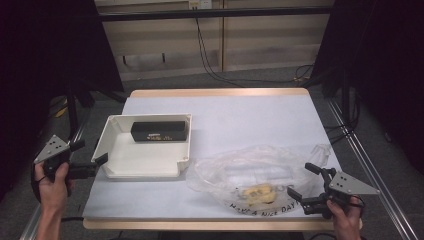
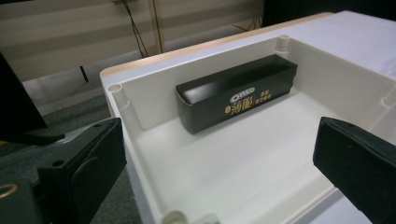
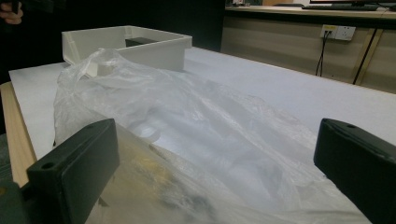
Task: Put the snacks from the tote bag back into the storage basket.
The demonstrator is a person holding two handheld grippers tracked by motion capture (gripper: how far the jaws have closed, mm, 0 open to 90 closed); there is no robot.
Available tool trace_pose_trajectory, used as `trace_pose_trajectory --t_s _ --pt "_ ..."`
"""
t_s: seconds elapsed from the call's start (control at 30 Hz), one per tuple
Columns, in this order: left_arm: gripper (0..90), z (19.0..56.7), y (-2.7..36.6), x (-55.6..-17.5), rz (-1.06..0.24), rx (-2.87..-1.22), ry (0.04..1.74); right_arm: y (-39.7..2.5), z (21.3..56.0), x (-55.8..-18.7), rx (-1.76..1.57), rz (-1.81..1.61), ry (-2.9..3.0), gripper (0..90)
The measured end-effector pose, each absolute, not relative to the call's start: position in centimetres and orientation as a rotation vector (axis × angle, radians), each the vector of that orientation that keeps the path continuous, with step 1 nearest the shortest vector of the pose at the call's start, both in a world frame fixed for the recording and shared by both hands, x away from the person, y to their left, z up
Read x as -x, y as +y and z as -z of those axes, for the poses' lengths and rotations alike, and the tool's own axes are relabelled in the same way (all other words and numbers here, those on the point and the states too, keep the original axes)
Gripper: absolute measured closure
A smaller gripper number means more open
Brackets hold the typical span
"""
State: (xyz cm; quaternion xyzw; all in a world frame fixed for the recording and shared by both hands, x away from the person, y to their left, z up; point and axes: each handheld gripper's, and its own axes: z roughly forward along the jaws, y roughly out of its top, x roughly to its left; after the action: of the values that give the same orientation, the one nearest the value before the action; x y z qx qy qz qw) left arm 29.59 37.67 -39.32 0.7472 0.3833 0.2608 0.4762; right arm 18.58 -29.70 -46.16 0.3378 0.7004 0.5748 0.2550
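A clear plastic bag [image 1: 255, 177] lies crumpled on the near right part of the table [image 1: 240, 120], printed lettering along its near edge and a yellowish item inside. The right gripper [image 1: 306, 184] sits at the bag's right end, jaws spread wide with the plastic between them, not pinched. To the left stands a white tray [image 1: 112, 150], just beside the bag. A black box [image 1: 160, 131] lies inside it along the far wall. The left gripper [image 1: 90, 158] is at the tray's left edge, jaws spread, one outside the wall, gripping nothing.
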Motion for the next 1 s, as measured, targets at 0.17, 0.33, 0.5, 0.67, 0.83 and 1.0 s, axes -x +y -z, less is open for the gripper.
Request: trace_pose_trajectory --t_s 0.17,0.33,0.5,0.67,0.83,1.0 --pt "2.2 39.5 35.6 -28.1 -0.695 -1.826 0.957 -30.0 46.1 -18.5 -0.921 -1.56 1.896 0.0" --pt "2.3 40.0 33.2 -27.3 -0.711 -1.858 0.974 -29.9 46.1 -18.5 -0.915 -1.556 1.898 0.0" --pt "2.3 40.4 30.8 -26.3 -0.721 -1.816 0.939 -30.0 46.1 -18.4 -0.917 -1.563 1.892 0.0" --pt "2.2 40.2 28.7 -25.7 -0.731 -1.851 0.914 -30.1 46.1 -18.4 -0.915 -1.555 1.893 0.0" --pt "1.6 41.3 26.8 -25.1 -0.685 -1.841 0.842 -30.4 46.0 -18.4 -0.912 -1.55 1.888 0.0" --pt "1.8 42.8 25.3 -24.9 -0.668 -1.829 0.861 -30.5 46.0 -18.4 -0.914 -1.543 1.889 0.0"
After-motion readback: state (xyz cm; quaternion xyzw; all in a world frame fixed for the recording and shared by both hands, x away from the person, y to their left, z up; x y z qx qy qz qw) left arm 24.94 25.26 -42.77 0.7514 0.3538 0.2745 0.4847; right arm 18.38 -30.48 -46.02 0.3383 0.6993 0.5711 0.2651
